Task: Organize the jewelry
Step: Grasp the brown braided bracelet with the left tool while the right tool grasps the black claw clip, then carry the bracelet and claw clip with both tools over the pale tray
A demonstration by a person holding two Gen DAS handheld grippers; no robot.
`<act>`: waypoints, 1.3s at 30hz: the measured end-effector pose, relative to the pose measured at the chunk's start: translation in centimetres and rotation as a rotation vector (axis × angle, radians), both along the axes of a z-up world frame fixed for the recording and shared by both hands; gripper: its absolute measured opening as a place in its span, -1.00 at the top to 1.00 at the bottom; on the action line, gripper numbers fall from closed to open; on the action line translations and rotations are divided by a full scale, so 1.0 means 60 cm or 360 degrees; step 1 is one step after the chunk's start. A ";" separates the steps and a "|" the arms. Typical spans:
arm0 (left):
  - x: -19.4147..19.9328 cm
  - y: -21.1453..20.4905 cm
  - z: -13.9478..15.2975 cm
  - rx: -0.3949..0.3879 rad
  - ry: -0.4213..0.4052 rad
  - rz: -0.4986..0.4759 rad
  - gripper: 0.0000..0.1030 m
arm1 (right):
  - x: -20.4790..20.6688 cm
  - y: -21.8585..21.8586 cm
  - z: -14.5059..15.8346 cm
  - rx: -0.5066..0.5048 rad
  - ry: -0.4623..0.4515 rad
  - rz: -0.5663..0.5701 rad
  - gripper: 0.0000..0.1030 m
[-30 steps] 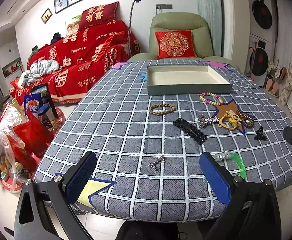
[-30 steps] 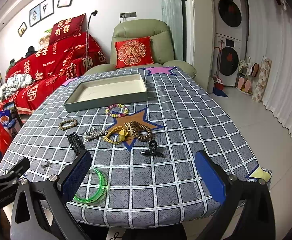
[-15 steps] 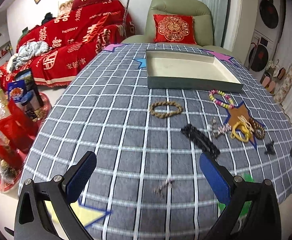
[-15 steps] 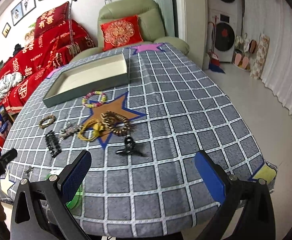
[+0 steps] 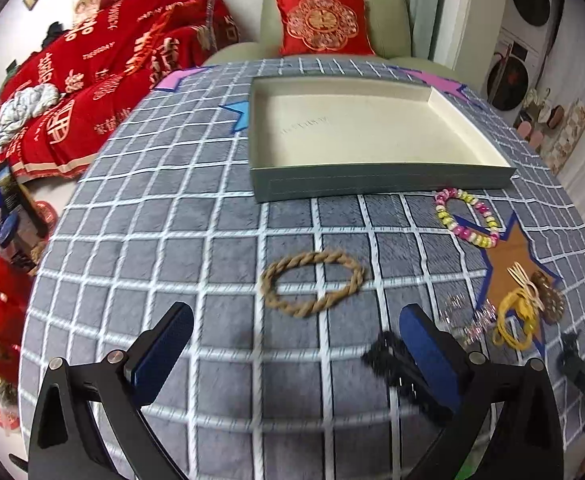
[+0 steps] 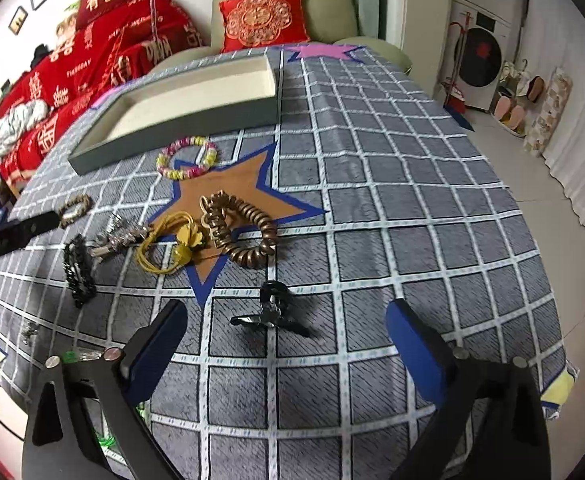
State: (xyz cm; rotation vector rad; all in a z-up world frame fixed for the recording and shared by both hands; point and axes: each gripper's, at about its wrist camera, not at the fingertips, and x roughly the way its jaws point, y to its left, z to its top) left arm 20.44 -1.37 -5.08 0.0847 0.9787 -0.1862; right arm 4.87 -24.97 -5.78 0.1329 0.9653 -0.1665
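A shallow grey tray [image 5: 380,178] with a cream inside stands empty at the far middle of the checked table; it also shows in the right wrist view [image 6: 180,118]. My left gripper [image 5: 296,336] is open, just short of a braided rope bracelet [image 5: 312,284]. A black hair clip [image 5: 396,364] lies under its right finger. My right gripper [image 6: 288,336] is open, with a small black claw clip [image 6: 270,312] between its fingers on the cloth. A pink-yellow bead bracelet [image 6: 187,158], a brown bead string [image 6: 240,232], a yellow hair tie [image 6: 172,248] and a silver piece [image 6: 118,234] lie nearby.
A green armchair with a red cushion [image 5: 324,30] stands behind the table. A sofa with red covers [image 5: 92,76] is at the left. A green bangle [image 6: 104,436] lies near the table's front edge under the right gripper. Washing machines [image 6: 480,56] stand at the right.
Both grippers have moved forward and down over the table. The left one now reaches the rope bracelet, the right one frames the black claw clip. Both stay open.
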 end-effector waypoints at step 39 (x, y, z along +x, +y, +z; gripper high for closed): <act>0.031 -0.008 0.118 -0.0194 -0.0147 -0.0160 0.61 | 0.077 -0.034 0.103 0.0320 -0.0155 0.0102 0.27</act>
